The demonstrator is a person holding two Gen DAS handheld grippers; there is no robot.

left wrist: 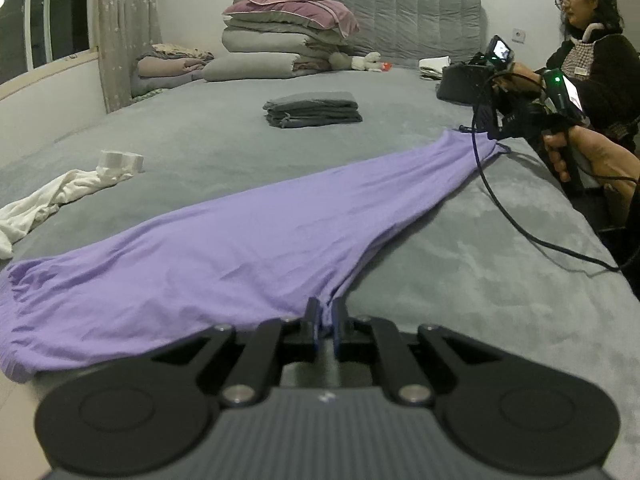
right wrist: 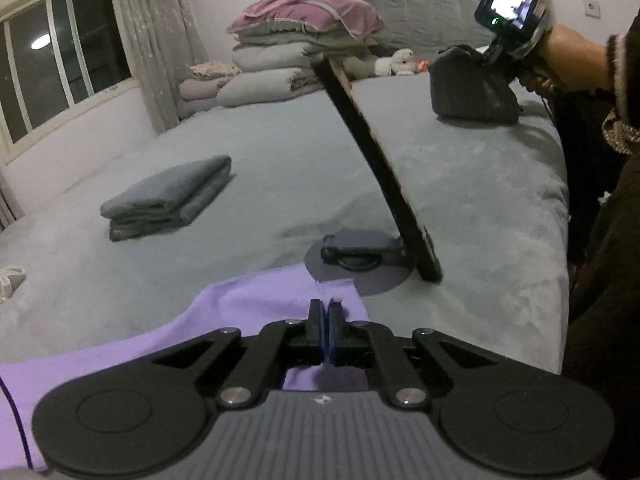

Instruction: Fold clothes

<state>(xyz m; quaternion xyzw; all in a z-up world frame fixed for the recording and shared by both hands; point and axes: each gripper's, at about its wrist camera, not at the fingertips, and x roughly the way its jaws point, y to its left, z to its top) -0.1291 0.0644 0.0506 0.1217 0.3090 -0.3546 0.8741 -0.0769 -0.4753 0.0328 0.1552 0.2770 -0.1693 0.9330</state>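
A purple garment (left wrist: 248, 240) lies stretched in a long band across the grey bed (left wrist: 480, 272). My left gripper (left wrist: 326, 316) is at its near end, shut on a pinch of the purple fabric. The far end runs to my right gripper (left wrist: 491, 133), held in a hand (left wrist: 592, 156) at the bed's right edge. In the right wrist view that gripper (right wrist: 329, 312) is shut on a corner of the purple garment (right wrist: 248, 304), which trails off to the lower left.
A folded grey stack (left wrist: 312, 109) sits mid-bed. A white garment (left wrist: 52, 200) lies at the left. A slanted phone stand (right wrist: 376, 168) rises just beyond the right gripper. Another person (left wrist: 592, 60) holds a gripper over a dark bag (right wrist: 472, 92). Piled bedding (left wrist: 280, 40) is at the headboard.
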